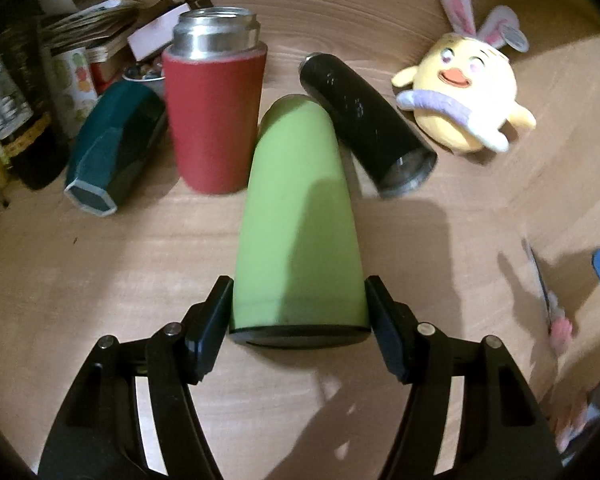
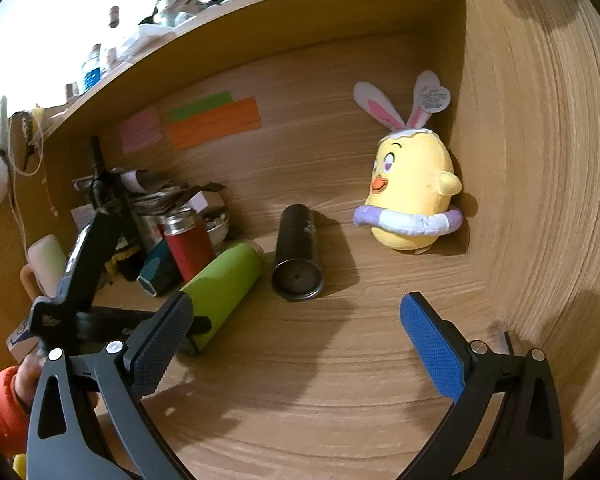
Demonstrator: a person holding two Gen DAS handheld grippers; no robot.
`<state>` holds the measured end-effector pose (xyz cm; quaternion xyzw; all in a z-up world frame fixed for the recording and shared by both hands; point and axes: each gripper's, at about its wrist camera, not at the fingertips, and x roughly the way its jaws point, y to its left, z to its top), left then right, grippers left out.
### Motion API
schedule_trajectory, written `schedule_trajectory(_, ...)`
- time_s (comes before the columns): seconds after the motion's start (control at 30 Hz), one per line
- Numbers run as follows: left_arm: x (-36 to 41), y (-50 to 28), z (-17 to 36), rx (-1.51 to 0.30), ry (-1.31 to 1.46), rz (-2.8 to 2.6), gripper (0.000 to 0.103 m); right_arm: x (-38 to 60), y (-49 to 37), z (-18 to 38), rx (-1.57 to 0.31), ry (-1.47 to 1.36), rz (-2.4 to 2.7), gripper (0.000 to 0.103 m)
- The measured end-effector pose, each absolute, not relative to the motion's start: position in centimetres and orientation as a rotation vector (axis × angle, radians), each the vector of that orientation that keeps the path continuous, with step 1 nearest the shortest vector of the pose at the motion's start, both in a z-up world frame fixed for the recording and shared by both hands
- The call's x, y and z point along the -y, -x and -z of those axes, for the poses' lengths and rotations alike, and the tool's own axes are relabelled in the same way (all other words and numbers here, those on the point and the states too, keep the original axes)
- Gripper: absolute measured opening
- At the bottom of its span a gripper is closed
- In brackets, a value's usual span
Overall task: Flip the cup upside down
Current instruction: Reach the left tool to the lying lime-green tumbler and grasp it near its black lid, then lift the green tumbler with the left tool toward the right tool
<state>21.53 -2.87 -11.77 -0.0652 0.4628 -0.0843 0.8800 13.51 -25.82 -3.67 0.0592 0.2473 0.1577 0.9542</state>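
Observation:
A lime-green cup (image 1: 300,220) lies on its side on the wooden desk, its black base end toward me. My left gripper (image 1: 299,312) straddles that end, a finger at each side, seemingly touching it. It also shows in the right wrist view (image 2: 224,284), with the left gripper (image 2: 188,320) at its near end. My right gripper (image 2: 296,352) is open and empty over bare desk, right of the green cup.
A black cup (image 1: 368,124) lies on its side just right of the green one. A red steel-rimmed cup (image 1: 214,120) stands upright to the left, next to a toppled teal cup (image 1: 112,148). A yellow plush chick (image 1: 464,96) sits at the right. Books and clutter (image 1: 60,40) fill the far left.

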Motion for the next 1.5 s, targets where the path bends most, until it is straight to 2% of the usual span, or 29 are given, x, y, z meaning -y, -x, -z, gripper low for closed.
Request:
schedule_trajectory(0.67, 1.7, -8.7, 11.8, -0.927, -0.014, 0.217, 0.065, 21.9, -8.5, 4.6, -0.521, -0.020, -0.400, 0.103)
schedule_trajectory(0.8, 2.2, -6.1, 9.7, -0.833, -0.056, 0.261, 0.066, 21.0, -8.1, 5.0, -0.533, -0.002, -0.424, 0.103)
schedule_trajectory(0.97, 0.8, -2.7, 6.6, -0.656, -0.105, 0.179, 0.073, 19.4, -8.0, 5.7, -0.564, -0.020, -0.486, 0.103)
schedule_trajectory(1.1, -1.6, -2.0, 5.9, -0.595, -0.114, 0.071, 0.074, 16.8, -8.0, 7.3, -0.618, -0.024, -0.551, 0.103)
schedule_trajectory(1.5, -5.9, -2.7, 8.3, -0.652, -0.047, 0.003, 0.074, 10.7, -8.1, 10.5, -0.714, -0.030, -0.614, 0.103)
